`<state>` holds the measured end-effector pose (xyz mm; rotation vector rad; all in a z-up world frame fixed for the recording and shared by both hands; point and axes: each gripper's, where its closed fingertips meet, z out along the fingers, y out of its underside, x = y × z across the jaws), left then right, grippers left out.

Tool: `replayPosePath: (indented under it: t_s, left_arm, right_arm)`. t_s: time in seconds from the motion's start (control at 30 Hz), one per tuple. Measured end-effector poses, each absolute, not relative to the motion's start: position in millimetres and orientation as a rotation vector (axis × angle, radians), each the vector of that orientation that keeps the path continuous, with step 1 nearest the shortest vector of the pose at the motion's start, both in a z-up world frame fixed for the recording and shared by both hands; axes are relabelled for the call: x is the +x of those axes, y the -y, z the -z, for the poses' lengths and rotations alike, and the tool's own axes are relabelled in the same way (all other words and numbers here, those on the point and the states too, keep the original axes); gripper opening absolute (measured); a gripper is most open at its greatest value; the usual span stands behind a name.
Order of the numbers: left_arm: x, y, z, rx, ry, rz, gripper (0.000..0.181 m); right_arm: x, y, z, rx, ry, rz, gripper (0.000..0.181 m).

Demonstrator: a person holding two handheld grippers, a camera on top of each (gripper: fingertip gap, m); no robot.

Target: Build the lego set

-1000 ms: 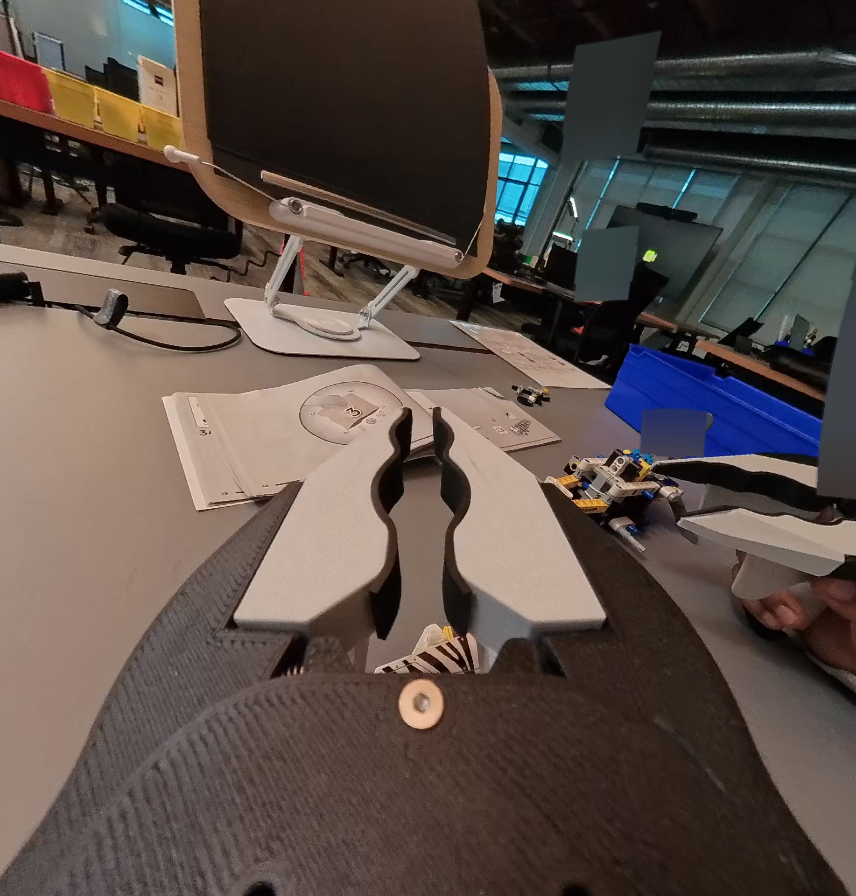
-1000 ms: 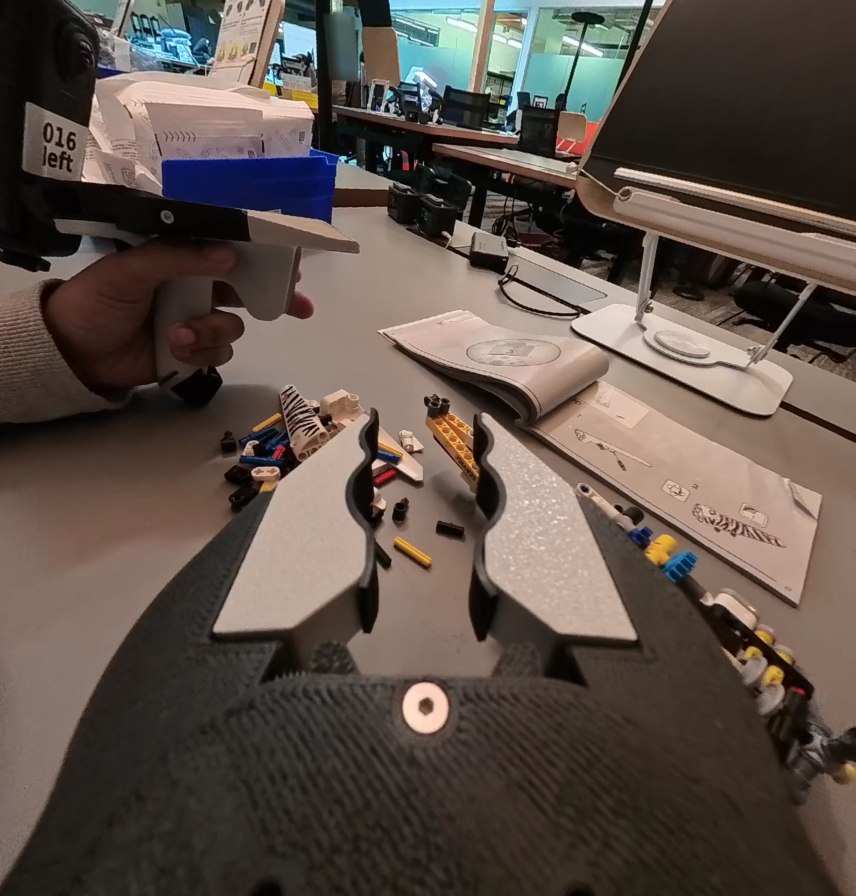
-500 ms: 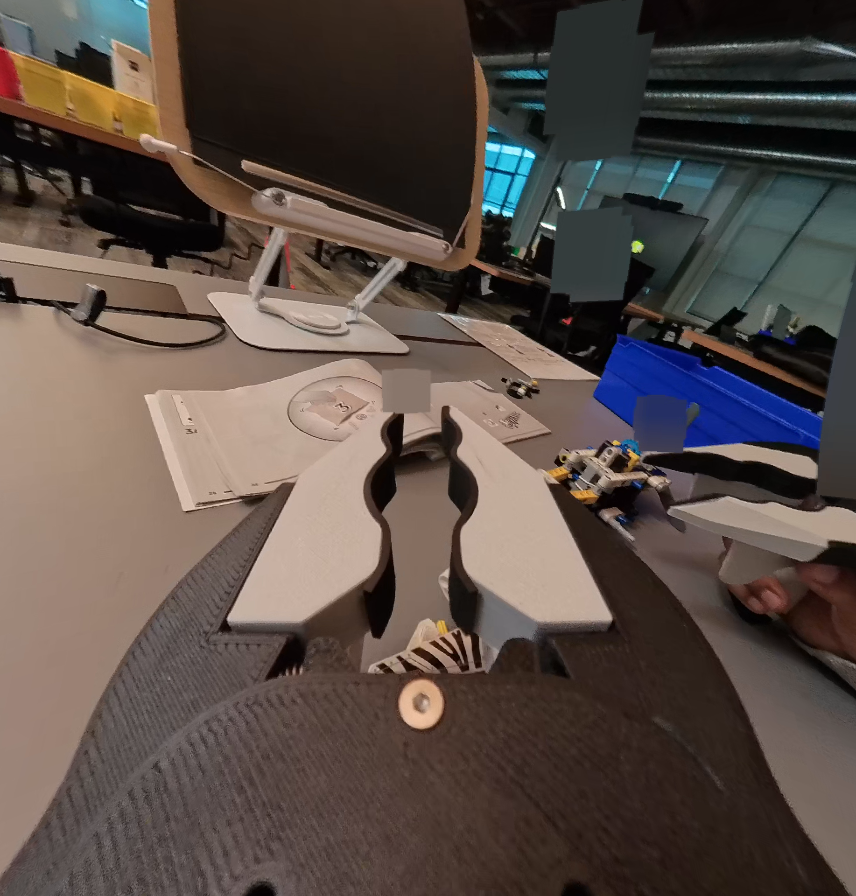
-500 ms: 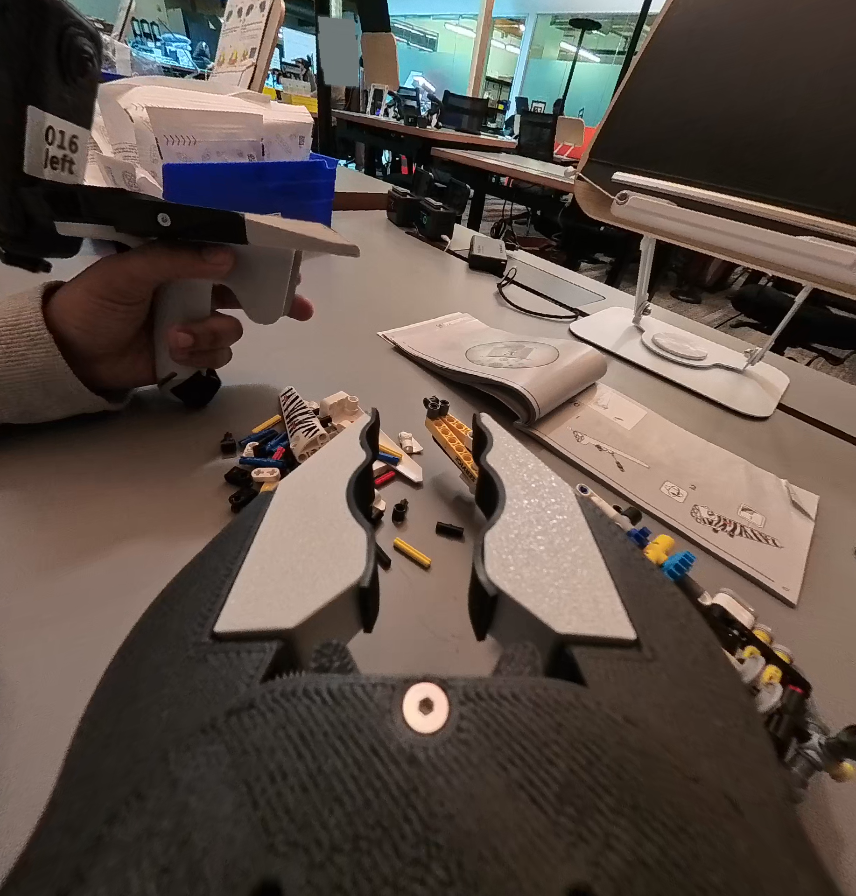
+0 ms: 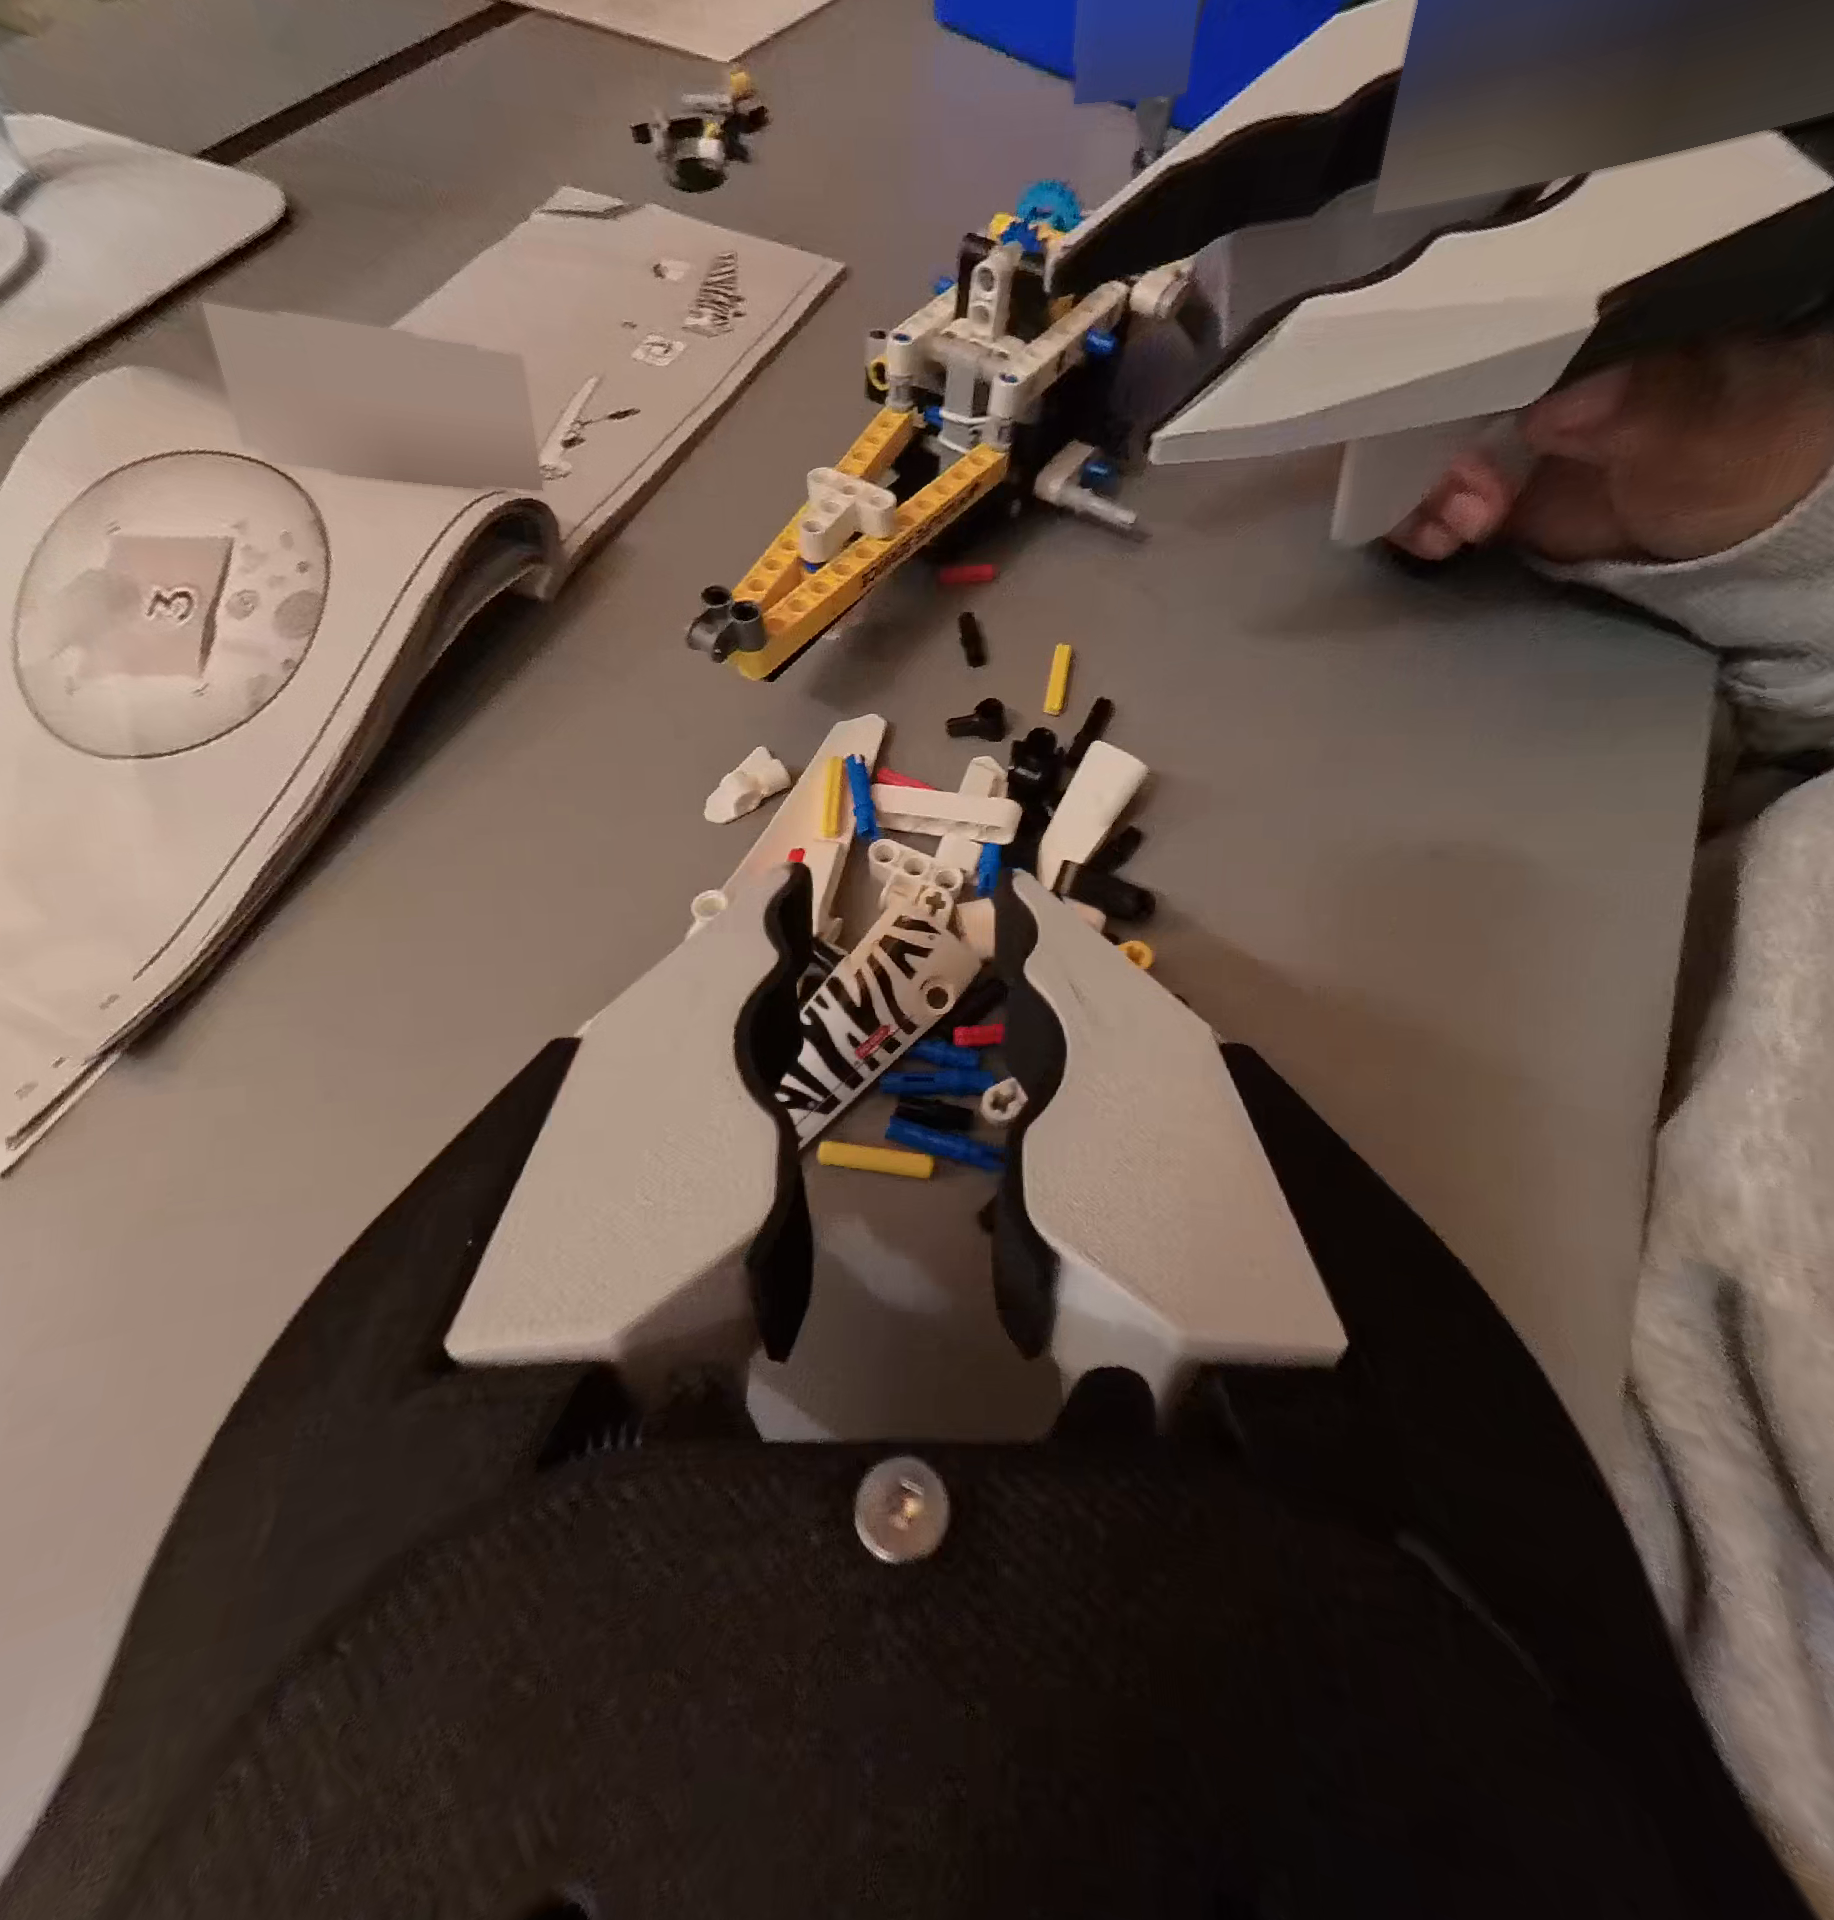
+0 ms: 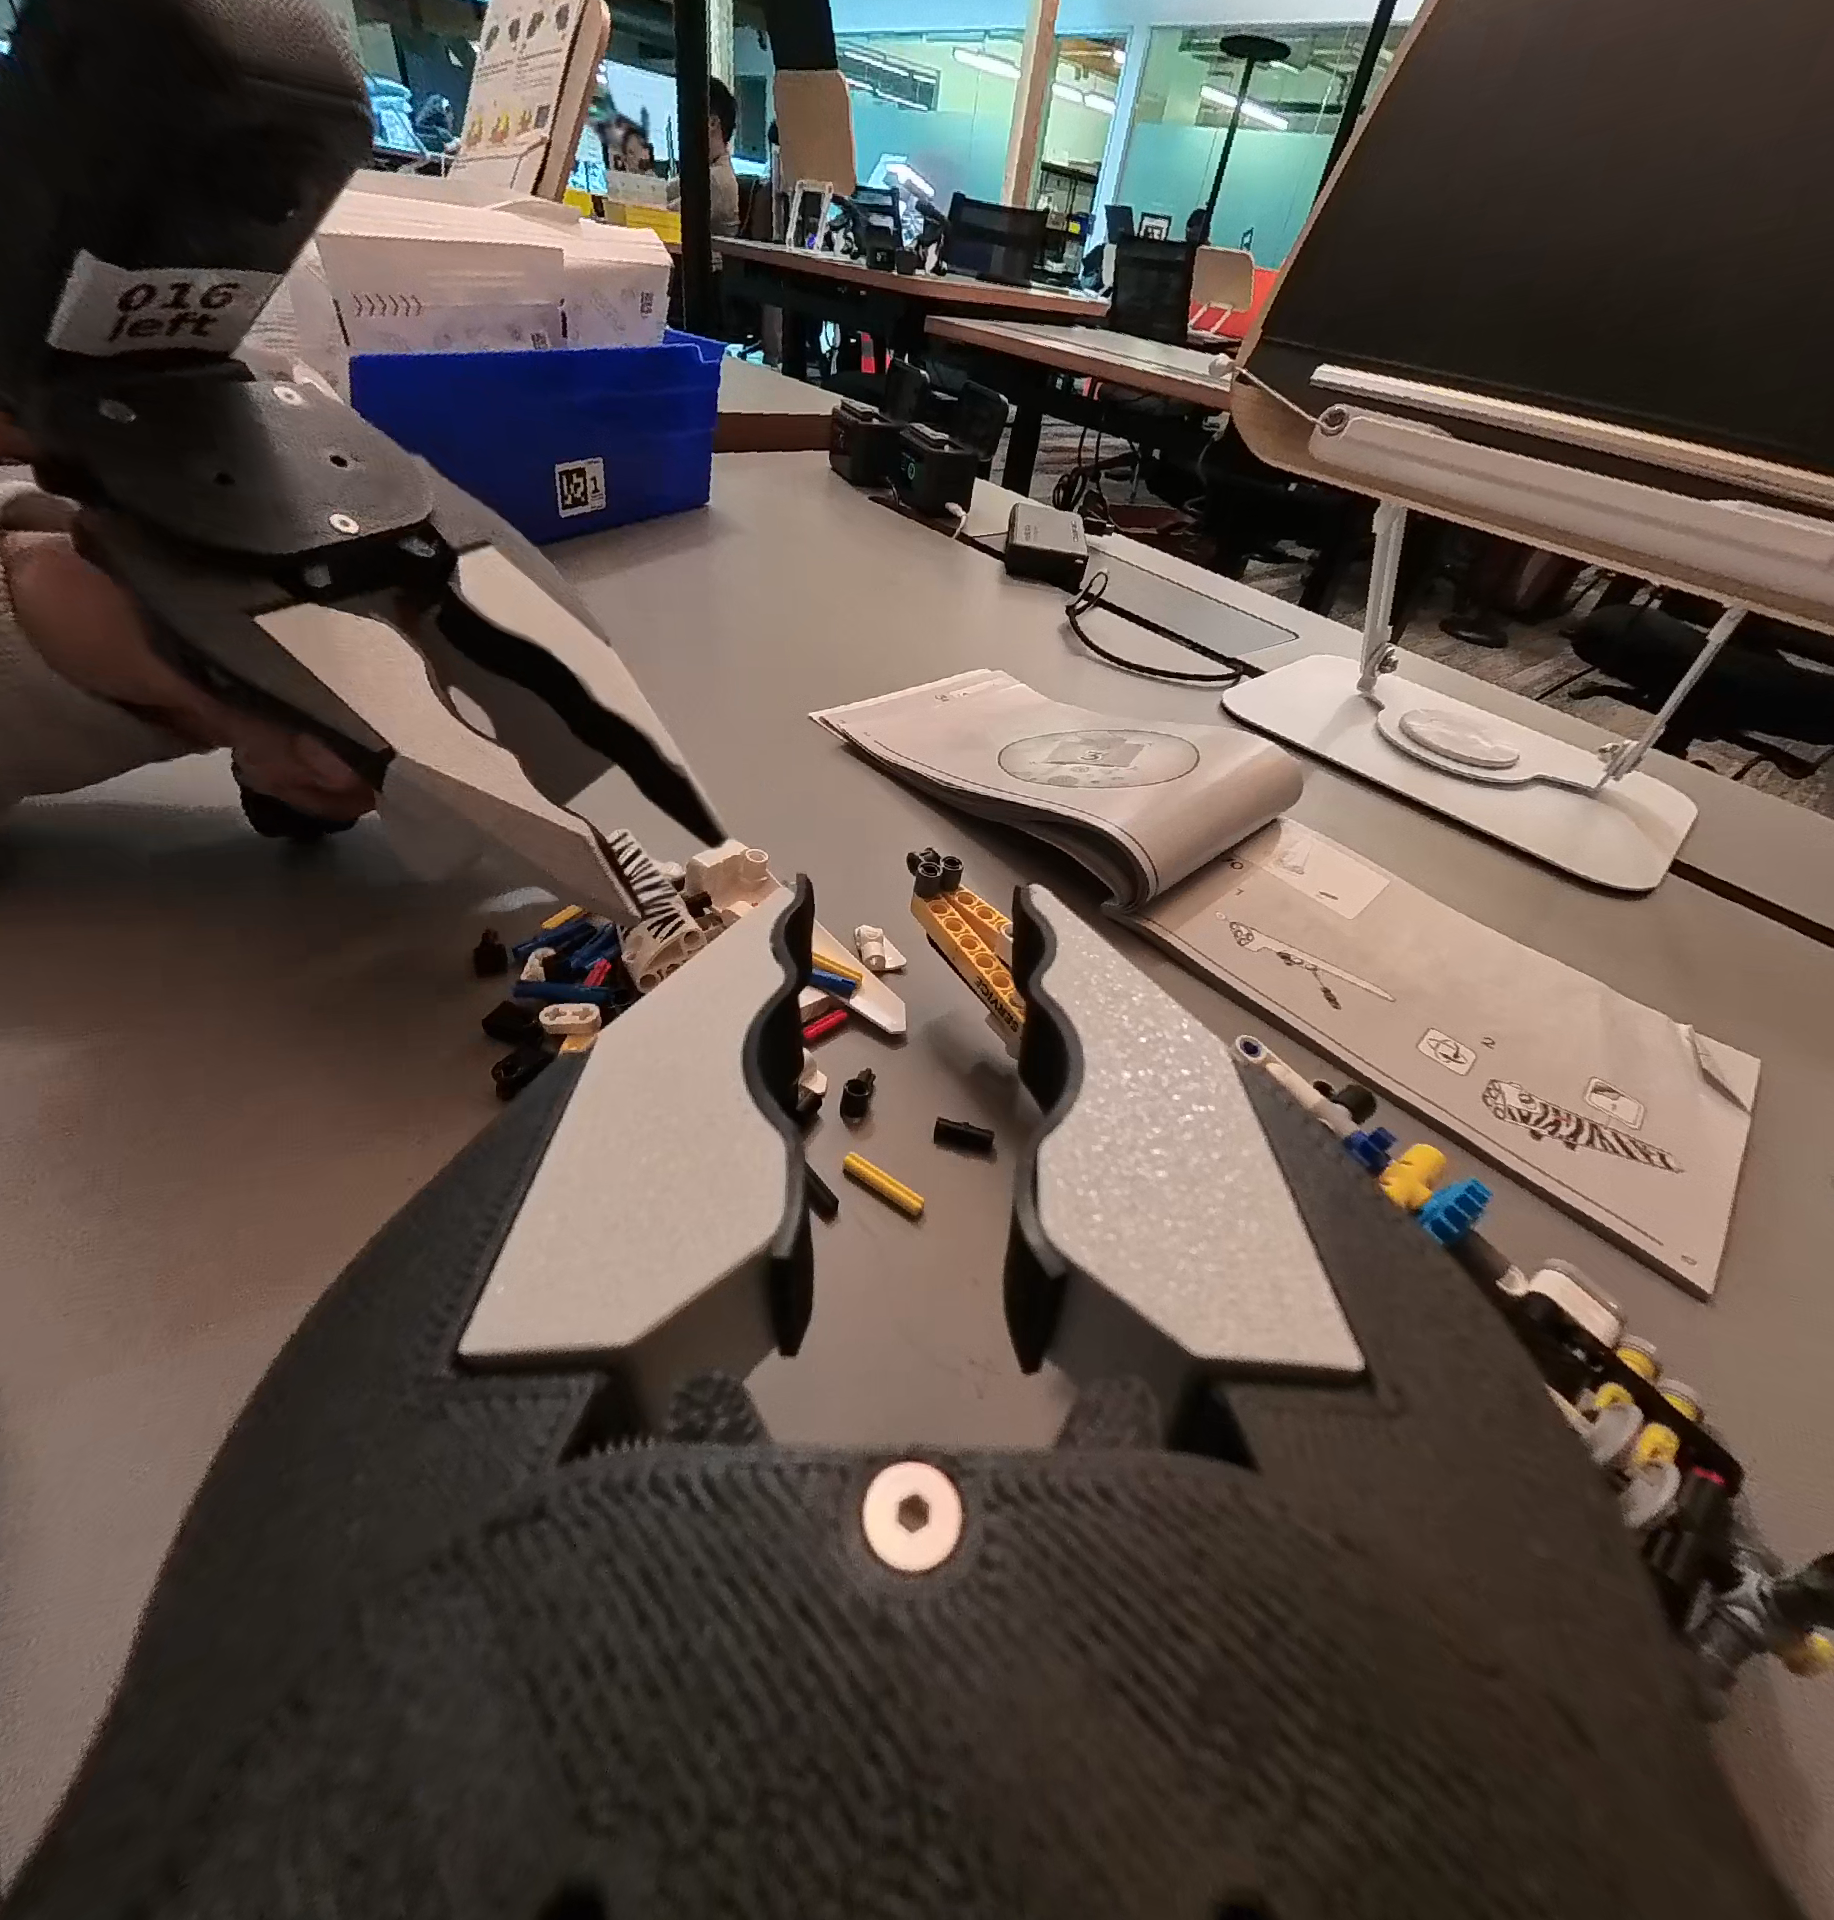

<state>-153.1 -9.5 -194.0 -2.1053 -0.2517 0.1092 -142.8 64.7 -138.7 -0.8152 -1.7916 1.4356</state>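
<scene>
While your left tool (image 5: 897,904) tilts down, jaws apart, over the zebra-striped piece (image 5: 871,1003) | your right tool (image 6: 908,914) gapes empty above the worktop (image 6: 217,1091) beside the yellow model (image 6: 970,956).

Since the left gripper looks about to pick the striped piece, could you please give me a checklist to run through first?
1. Left gripper open: ok.
2. Striped piece between its fingers: ok.
3. Fingertips low enough to grip: cannot tell.
4. Striped piece free of the pile: not ok, small pins lie against it.
5. Right gripper open and empty: ok.
6. Yellow model apart from the pile: ok.
</scene>
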Motion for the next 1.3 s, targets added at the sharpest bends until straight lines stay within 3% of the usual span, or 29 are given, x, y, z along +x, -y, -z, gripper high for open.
replayPosePath:
  t_s: [0.17, 0.7, 1.03, 1.13, 1.3]
  left_arm:
    - [-153, 10, 193, -2.092, 0.282, -0.036, 0.028]
    - [-153, 8, 217, -2.231, 0.336, 0.027, 0.034]
    - [-152, 9, 205, -2.158, 0.316, 0.021, 0.000]
    - [-155, 11, 198, -2.100, 0.344, 0.048, 0.003]
    - [-153, 19, 205, -2.153, 0.329, 0.018, 0.029]
  right_arm:
    - [-143, -64, 139, -0.813, 1.792, -1.435, 0.036]
    - [-143, -65, 137, -0.802, 1.781, -1.436, 0.035]
    - [-143, -65, 136, -0.794, 1.769, -1.439, 0.034]
    - [-143, -65, 137, -0.793, 1.769, -1.437, 0.034]
    - [-144, -66, 137, -0.793, 1.768, -1.438, 0.034]
